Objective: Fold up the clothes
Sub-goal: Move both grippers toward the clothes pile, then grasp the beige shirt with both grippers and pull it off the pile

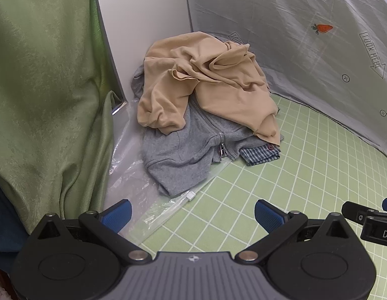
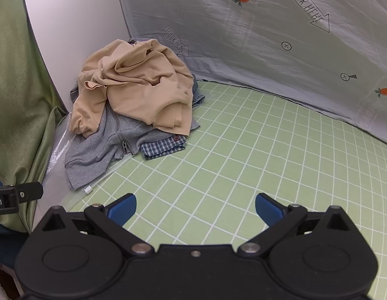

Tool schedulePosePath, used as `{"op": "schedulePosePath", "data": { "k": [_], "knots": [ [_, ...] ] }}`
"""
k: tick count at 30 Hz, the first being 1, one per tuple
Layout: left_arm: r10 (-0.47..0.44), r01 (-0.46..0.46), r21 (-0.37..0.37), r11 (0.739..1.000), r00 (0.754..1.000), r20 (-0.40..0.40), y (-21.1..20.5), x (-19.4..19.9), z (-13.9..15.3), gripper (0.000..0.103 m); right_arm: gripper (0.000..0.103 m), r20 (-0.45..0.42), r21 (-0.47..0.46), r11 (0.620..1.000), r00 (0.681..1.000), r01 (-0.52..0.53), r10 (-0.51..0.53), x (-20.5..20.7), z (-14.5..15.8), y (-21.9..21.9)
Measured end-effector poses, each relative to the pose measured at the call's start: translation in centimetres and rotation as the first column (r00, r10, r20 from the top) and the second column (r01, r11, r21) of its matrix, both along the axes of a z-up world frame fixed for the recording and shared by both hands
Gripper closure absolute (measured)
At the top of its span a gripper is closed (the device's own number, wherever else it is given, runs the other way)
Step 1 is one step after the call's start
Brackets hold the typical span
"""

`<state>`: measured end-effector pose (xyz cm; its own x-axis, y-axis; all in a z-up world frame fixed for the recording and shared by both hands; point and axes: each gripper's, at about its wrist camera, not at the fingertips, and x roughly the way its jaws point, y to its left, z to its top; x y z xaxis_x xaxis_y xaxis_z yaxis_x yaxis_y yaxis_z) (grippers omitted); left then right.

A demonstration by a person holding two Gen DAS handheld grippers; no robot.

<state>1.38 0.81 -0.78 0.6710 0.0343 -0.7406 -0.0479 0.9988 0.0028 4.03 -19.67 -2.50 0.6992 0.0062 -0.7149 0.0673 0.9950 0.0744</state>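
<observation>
A pile of clothes sits in the far left corner of the green grid mat (image 1: 280, 175) (image 2: 243, 150). A crumpled tan top (image 1: 205, 80) (image 2: 136, 85) lies on a grey zip hoodie (image 1: 181, 150) (image 2: 98, 145), with a blue checked shirt (image 1: 259, 153) (image 2: 163, 146) poking out beneath. My left gripper (image 1: 193, 212) is open and empty, short of the pile. My right gripper (image 2: 195, 207) is open and empty over bare mat, right of the pile. The right gripper's edge also shows in the left wrist view (image 1: 368, 217), and the left gripper's edge in the right wrist view (image 2: 16, 195).
A clear zip bag (image 1: 148, 200) (image 2: 76, 192) lies under the pile's front left. A green curtain (image 1: 43, 87) (image 2: 16, 75) hangs at the left, a white panel (image 1: 141, 25) (image 2: 73, 25) behind the pile, and a grey printed sheet (image 1: 293, 25) (image 2: 243, 37) lines the back.
</observation>
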Motion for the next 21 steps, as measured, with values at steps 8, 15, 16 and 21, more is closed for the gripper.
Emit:
{"op": "schedulePosePath", "data": {
  "k": [8, 15, 16, 21],
  "knots": [
    [-0.003, 0.002, -0.021, 1.000, 0.999, -0.042, -0.7, 2.3, -1.0, 0.000, 0.000, 0.026, -0.047, 0.999, 1.000, 0.016, -0.015, 1.4, -0.1, 0.0],
    [0.036, -0.039, -0.063, 0.997, 0.998, -0.049, -1.2, 6.6, -1.1, 0.000, 0.000, 0.063, -0.083, 0.996, 0.998, 0.017, -0.012, 5.8, 0.1, -0.1],
    [0.042, -0.046, -0.067, 0.997, 0.998, -0.050, -1.1, 7.5, -1.1, 0.000, 0.000, 0.068, -0.088, 0.996, 0.998, 0.017, -0.011, 6.5, 0.2, -0.1],
    [0.064, -0.068, -0.065, 0.996, 0.997, -0.050, -0.2, 12.5, -1.2, 0.000, 0.000, 0.084, -0.110, 0.994, 0.996, 0.026, -0.017, 10.8, 0.2, -0.3]
  ]
}}
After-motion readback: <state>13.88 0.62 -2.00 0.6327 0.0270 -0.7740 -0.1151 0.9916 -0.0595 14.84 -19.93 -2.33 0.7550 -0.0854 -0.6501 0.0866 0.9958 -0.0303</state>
